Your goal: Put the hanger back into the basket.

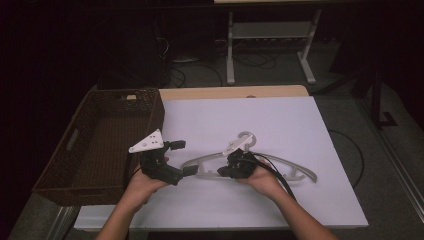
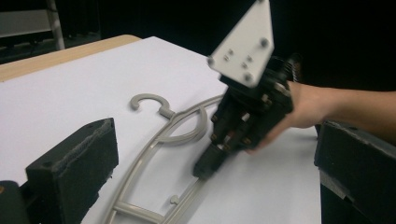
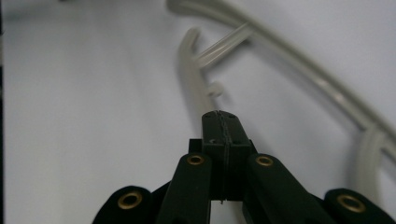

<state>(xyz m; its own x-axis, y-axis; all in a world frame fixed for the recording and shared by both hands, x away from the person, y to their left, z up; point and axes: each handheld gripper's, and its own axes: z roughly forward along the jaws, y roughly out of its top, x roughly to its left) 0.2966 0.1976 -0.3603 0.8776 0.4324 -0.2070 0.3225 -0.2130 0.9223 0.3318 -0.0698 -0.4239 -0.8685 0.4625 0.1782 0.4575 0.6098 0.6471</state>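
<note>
Far left on the table [image 1: 320, 150]: brown woven basket [image 1: 107, 140], long side toward the white sheet [image 1: 280, 125]. Just right of its near corner, left gripper [image 1: 182, 157] held in a hand [image 1: 137, 186], jaws spread wide apart with nothing between, pointing toward the pale plastic hanger [image 1: 300, 172]. Flat on the sheet, near its middle, lies that hanger, hook [image 2: 147, 100] away from the person. Over its lower bar, right gripper [image 3: 219, 116] in the other hand [image 1: 265, 181], jaws pressed together at the bar; whether actually pinching it, cannot tell.
</note>
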